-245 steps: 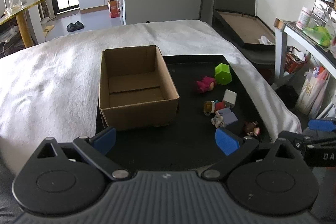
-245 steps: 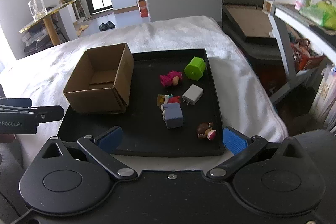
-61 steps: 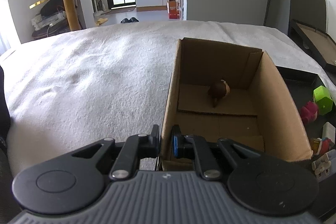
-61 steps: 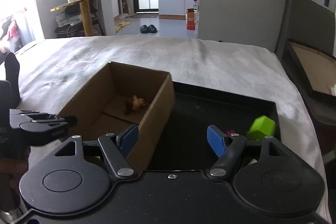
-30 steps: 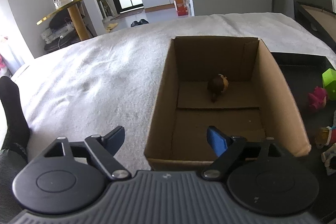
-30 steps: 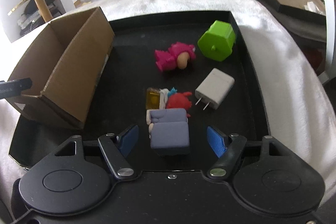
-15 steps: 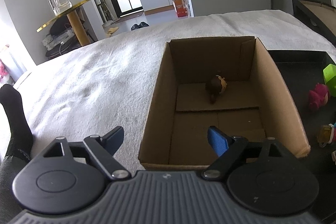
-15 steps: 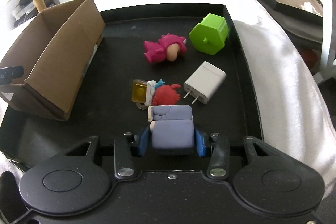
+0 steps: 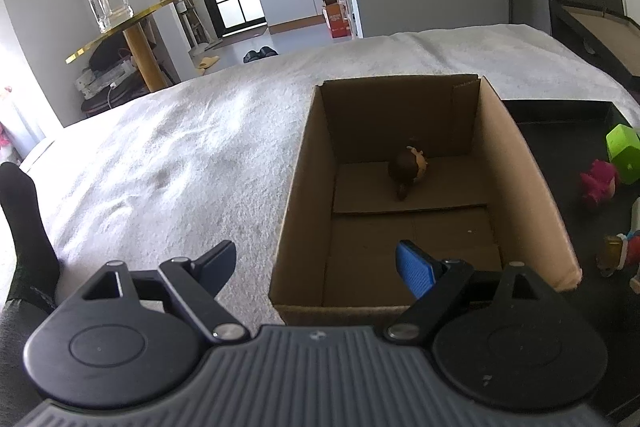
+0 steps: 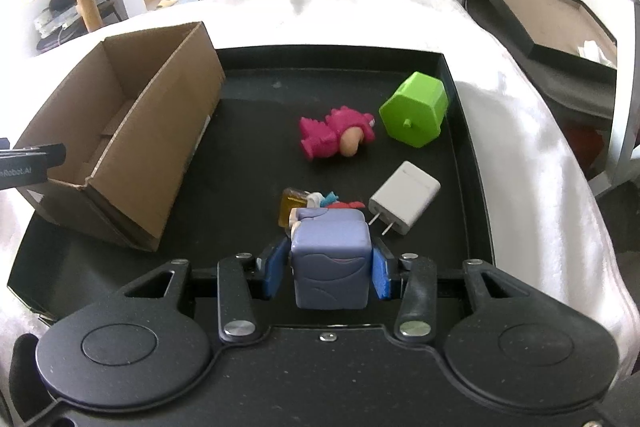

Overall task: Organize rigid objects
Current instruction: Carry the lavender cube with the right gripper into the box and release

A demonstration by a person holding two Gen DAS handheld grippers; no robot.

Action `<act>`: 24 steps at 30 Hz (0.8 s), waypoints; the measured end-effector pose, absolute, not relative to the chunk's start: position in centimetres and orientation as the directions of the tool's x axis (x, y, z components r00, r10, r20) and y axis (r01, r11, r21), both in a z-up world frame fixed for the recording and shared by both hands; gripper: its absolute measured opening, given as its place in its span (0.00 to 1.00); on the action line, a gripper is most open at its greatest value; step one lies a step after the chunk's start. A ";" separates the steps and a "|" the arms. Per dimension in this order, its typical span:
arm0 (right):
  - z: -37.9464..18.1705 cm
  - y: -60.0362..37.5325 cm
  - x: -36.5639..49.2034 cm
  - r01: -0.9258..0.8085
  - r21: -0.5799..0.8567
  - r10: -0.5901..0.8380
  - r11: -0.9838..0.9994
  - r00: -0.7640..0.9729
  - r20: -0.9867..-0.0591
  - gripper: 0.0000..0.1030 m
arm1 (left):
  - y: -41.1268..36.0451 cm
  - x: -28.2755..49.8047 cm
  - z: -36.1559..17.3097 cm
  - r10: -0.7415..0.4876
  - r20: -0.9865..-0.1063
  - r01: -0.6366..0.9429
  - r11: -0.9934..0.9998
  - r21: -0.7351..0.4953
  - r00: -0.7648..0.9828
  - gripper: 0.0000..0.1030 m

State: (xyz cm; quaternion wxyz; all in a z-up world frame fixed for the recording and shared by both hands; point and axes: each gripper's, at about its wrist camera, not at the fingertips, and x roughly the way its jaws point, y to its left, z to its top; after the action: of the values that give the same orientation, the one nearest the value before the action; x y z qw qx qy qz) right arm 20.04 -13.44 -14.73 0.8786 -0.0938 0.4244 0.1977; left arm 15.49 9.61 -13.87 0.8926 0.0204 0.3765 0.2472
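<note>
My right gripper (image 10: 326, 273) is shut on a lavender block figure (image 10: 329, 263), its blue pads pressing both sides, above the near part of the black tray (image 10: 464, 155). Beyond it lie a small red and yellow toy (image 10: 304, 205), a white charger (image 10: 404, 197), a pink figure (image 10: 336, 137) and a green hexagonal block (image 10: 416, 109). The open cardboard box (image 9: 404, 195) stands at the tray's left end with a brown figure (image 9: 408, 167) inside. My left gripper (image 9: 316, 265) is open, its fingers straddling the box's near left corner, touching nothing.
The tray rests on a white blanket (image 9: 180, 147) over a bed. A person's dark sleeve (image 9: 22, 227) is at the far left. A gold side table with a glass jar (image 9: 108, 3) stands behind. A flat dark framed box (image 10: 540, 19) lies to the right.
My right gripper has closed on the lavender block figure and raised it slightly off the tray. The left gripper has stayed open by the box.
</note>
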 end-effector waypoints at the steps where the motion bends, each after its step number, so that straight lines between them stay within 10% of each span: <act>1: -14.5 -13.4 19.9 -0.428 0.004 0.272 0.904 0.566 -0.778 0.41 | 9.7 15.4 -13.8 0.455 -0.661 -0.426 0.878 0.220 0.596 0.83; 16: -11.5 -10.8 19.8 -0.474 -0.019 0.318 0.880 0.620 -0.717 0.41 | 10.1 14.5 -13.2 0.438 -0.637 -0.414 0.888 0.198 0.635 0.82; 24: -10.0 -8.4 20.0 -0.513 -0.025 0.362 0.858 0.638 -0.680 0.41 | 11.0 14.1 -12.9 0.437 -0.630 -0.442 0.882 0.161 0.642 0.60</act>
State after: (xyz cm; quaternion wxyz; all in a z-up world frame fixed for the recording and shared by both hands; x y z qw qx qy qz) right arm 19.97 -8.38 -10.01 0.8984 -0.1085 0.3492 0.2434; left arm 14.11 10.97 -12.88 0.9060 -0.0040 0.3469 0.2425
